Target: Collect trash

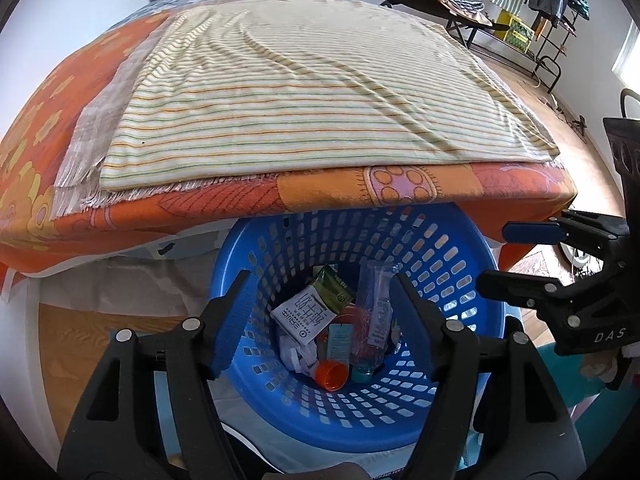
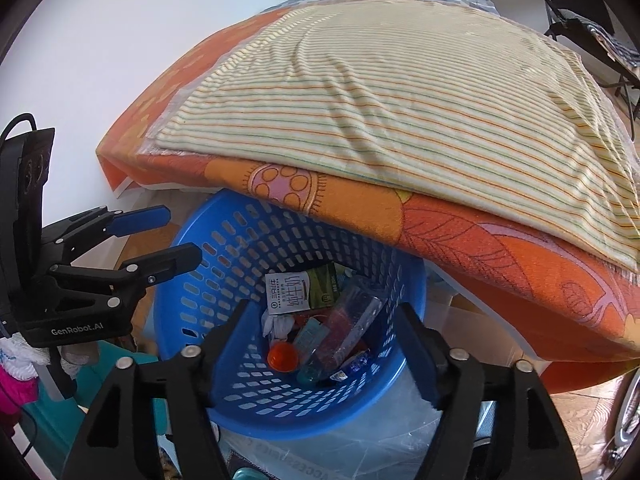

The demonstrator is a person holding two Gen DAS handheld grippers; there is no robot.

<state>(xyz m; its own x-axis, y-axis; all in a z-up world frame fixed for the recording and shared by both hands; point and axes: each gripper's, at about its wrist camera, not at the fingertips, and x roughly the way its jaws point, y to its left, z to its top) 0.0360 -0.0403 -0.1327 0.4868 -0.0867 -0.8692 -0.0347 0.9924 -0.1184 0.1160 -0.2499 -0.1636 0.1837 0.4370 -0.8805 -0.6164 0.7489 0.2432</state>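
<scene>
Already the trash (image 1: 340, 328) — milk carton (image 2: 289, 294), clear bottle (image 1: 374, 316), orange cap (image 2: 282, 357) — lies at the bottom of the blue basket (image 1: 452, 264), tucked under the bed's orange blanket (image 1: 320, 192) at twelve o'clock. Both the left gripper (image 1: 320, 320) and right gripper (image 2: 320, 344) hang above it, jaws apart and empty. The likely risk is a finger catching the rim at six o'clock and tipping the basket.

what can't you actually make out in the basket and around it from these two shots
- Blue basket: far rim hidden under the orange blanket in both wrist views.
- Crumpled white paper: partly hidden under the milk carton, left wrist view.
- Small blue wrapper: print too small to read, right wrist view.
- Clear bottle: label blurred.
- Floor below the basket: blocked by the left gripper and right gripper, both open and empty.
</scene>
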